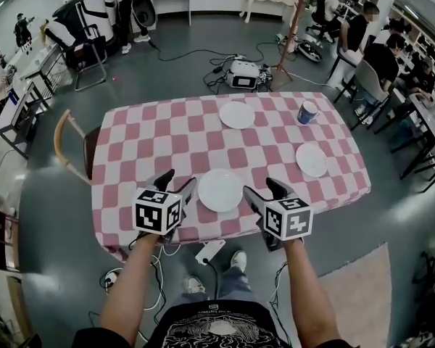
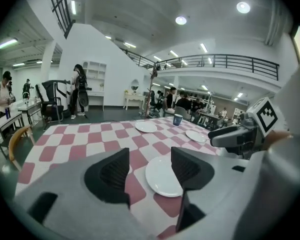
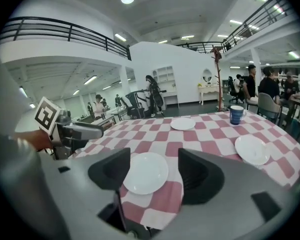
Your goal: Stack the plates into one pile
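Three white plates lie apart on the pink-and-white checked table (image 1: pixel 145 143): a near plate (image 1: pixel 220 190) at the front edge, a far plate (image 1: pixel 237 114) at the back, and a right plate (image 1: pixel 311 159). My left gripper (image 1: pixel 177 184) is open just left of the near plate, my right gripper (image 1: pixel 264 190) open just right of it. Neither holds anything. The left gripper view shows the near plate (image 2: pixel 163 176) ahead between its open jaws; the right gripper view shows the near plate (image 3: pixel 145 172) the same way.
A blue mug (image 1: pixel 307 112) stands at the table's back right. A wooden chair (image 1: pixel 71 149) sits at the left side. Cables and a grey box (image 1: pixel 244 74) lie on the floor behind the table. People sit at desks at the right.
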A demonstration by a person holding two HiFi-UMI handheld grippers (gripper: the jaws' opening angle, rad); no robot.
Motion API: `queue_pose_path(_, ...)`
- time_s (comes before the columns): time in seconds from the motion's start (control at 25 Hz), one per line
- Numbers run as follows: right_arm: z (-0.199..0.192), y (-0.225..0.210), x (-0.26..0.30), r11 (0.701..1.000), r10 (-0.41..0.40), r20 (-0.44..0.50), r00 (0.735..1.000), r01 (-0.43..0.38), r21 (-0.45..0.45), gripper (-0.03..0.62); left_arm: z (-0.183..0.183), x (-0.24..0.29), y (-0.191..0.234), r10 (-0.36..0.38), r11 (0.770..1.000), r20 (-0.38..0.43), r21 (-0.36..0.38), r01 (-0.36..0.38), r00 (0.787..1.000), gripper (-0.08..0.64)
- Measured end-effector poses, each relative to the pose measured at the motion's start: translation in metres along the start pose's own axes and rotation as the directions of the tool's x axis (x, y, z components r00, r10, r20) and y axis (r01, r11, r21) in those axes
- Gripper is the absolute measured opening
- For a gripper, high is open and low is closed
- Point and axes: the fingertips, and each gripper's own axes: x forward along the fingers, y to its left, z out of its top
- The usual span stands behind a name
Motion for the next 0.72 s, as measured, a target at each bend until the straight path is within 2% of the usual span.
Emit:
queue_pose_path(0.32,-0.032,-0.015,0.046,0.996,0.084,-0.132,0.988,-0.078,0.054,0.293,-0.038,0.046,0.002,-0.056,0.994,-0.134,-0.097,0.044,0.989,0.267)
queue_pose_path(0.72,-0.074,-0.023,0.085,0.971,0.202,-0.268,0.942,-0.157,0.178,0.276,-0.086,0.086,-0.003,-0.169,0.960,-0.267,-0.264,0.096,0.949,0.267)
